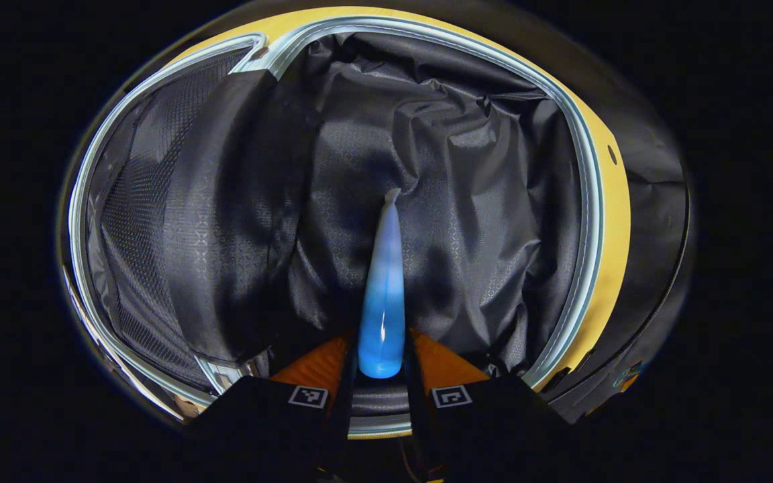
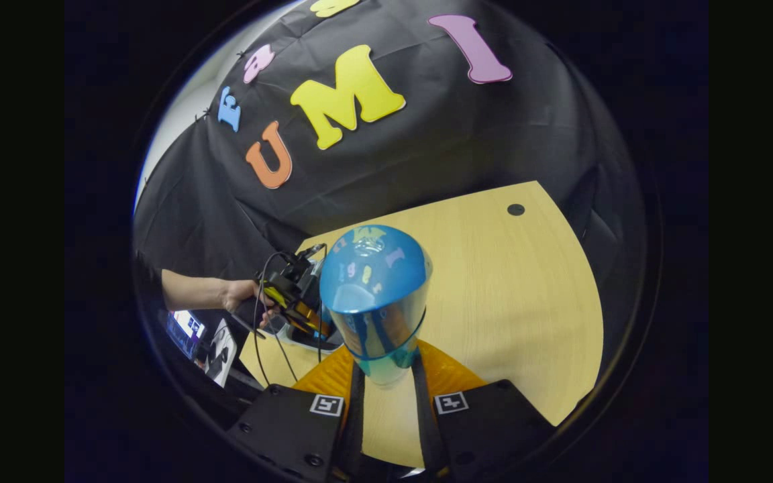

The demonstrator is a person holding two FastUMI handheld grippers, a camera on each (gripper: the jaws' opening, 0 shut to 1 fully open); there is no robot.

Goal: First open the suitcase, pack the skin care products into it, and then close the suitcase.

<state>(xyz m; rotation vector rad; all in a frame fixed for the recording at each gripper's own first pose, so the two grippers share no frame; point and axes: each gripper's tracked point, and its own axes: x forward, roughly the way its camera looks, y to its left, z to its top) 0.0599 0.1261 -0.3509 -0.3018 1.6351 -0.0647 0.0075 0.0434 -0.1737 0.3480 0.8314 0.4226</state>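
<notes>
- The suitcase [image 1: 601,221] lies open, its dark wrinkled lining [image 1: 440,201] spread wide inside the pale zipper edge and yellow shell, so the opening step looks done.
- The left tongs [image 1: 381,376] are clamped on a slim blue tube [image 1: 384,288], held over the lining and pointing into the case; it is on its way in, not yet let go.
- No other product lies on the lining that I can make out, so packing seems to be at its start.
- The right tongs [image 2: 386,382] are gripping a blue bottle [image 2: 373,295] by its narrow end, up over the wooden counter [image 2: 514,295], well apart from the case.
- In the right gripper view, far left, a hand [image 2: 242,295] holds the other tongs by the edge of the counter.
- Left to do, by my judgement: release the tube, bring the bottle across and drop it in, then swing the lid over and shut the case.
</notes>
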